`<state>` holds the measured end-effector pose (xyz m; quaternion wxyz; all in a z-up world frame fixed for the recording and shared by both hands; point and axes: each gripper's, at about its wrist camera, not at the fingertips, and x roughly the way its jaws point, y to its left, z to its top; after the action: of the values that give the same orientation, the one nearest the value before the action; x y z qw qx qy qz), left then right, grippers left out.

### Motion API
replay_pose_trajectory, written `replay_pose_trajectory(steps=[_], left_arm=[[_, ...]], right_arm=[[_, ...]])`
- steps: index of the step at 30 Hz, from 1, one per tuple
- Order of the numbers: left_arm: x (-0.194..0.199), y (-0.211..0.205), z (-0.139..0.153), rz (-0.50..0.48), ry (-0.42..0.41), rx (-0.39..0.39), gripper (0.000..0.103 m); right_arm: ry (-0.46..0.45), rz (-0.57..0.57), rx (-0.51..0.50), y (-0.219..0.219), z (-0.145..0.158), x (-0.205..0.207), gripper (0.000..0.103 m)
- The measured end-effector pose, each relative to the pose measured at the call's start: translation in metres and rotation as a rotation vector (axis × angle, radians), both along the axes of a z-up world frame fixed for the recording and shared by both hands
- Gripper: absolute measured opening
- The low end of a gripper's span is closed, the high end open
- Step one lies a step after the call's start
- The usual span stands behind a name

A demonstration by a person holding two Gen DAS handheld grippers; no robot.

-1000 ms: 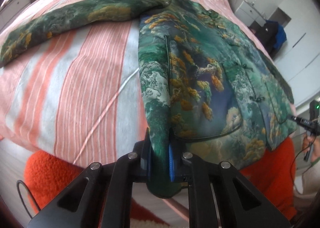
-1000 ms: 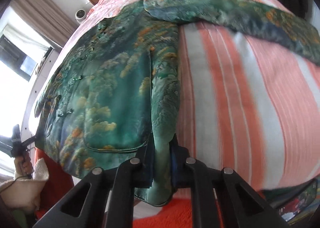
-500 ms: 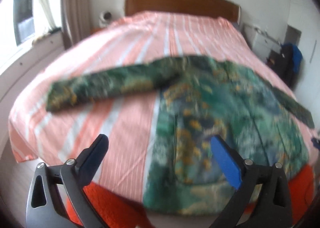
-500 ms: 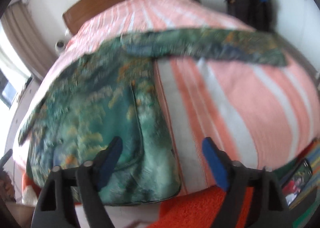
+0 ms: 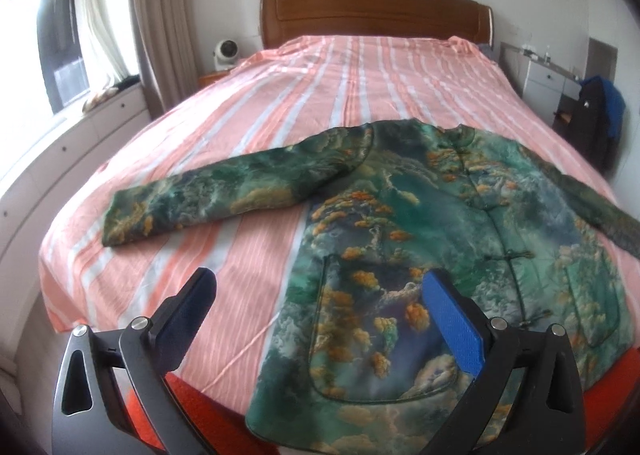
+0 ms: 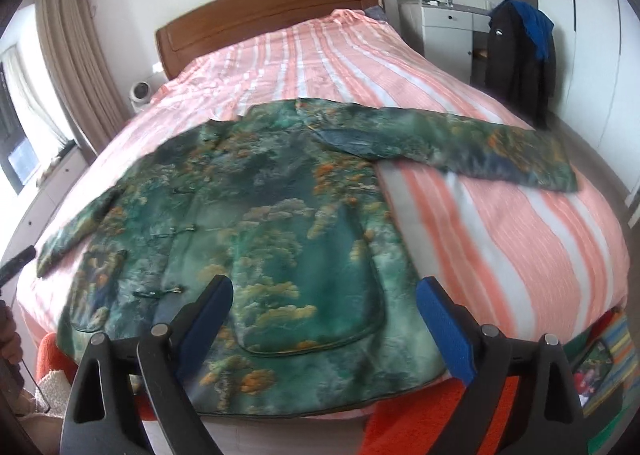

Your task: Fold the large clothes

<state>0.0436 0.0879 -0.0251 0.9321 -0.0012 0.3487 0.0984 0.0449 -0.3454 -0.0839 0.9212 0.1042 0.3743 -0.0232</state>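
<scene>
A green jacket (image 5: pixel 432 239) with a gold and blue landscape print lies flat, front up, at the foot of a bed with a pink-and-white striped sheet (image 5: pixel 360 79). Both sleeves are spread sideways. Its hem hangs slightly over the bed's near edge. My left gripper (image 5: pixel 320 291) hovers open above the hem's left corner, nothing between its blue pads. In the right wrist view the same jacket (image 6: pixel 256 223) spreads out below my right gripper (image 6: pixel 324 295), whose jaws are opening wide over the hem's right corner, nothing between them.
An orange rug (image 6: pixel 424 415) lies on the floor at the bed's foot. The wooden headboard (image 5: pixel 372 11) stands at the far end. A dark coat hangs on a chair (image 6: pixel 520 55) beside a white dresser (image 6: pixel 444 31). Curtains (image 5: pixel 160 23) and low drawers line the left wall.
Both grippers were shut on the jacket's hem corners a second ago. They have let go, opened wide, and lifted up and back, so the whole bed comes into view.
</scene>
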Motion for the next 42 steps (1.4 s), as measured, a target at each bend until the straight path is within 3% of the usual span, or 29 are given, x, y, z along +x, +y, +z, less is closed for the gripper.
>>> replay_pose_trajectory(steps=[13, 18, 42], left_arm=[[0.003, -0.025, -0.016, -0.024, 0.046, 0.086, 0.103], [0.004, -0.031, -0.024, -0.043, 0.063, 0.07, 0.103], [0.014, -0.036, -0.05, -0.07, 0.136, 0.077, 0.103]], right_arm=[[-0.023, 0.105, 0.027, 0.035, -0.015, -0.008, 0.093], [-0.032, 0.1, -0.014, 0.037, -0.016, -0.008, 0.093], [0.03, 0.054, 0.016, 0.026, -0.035, -0.003, 0.093]])
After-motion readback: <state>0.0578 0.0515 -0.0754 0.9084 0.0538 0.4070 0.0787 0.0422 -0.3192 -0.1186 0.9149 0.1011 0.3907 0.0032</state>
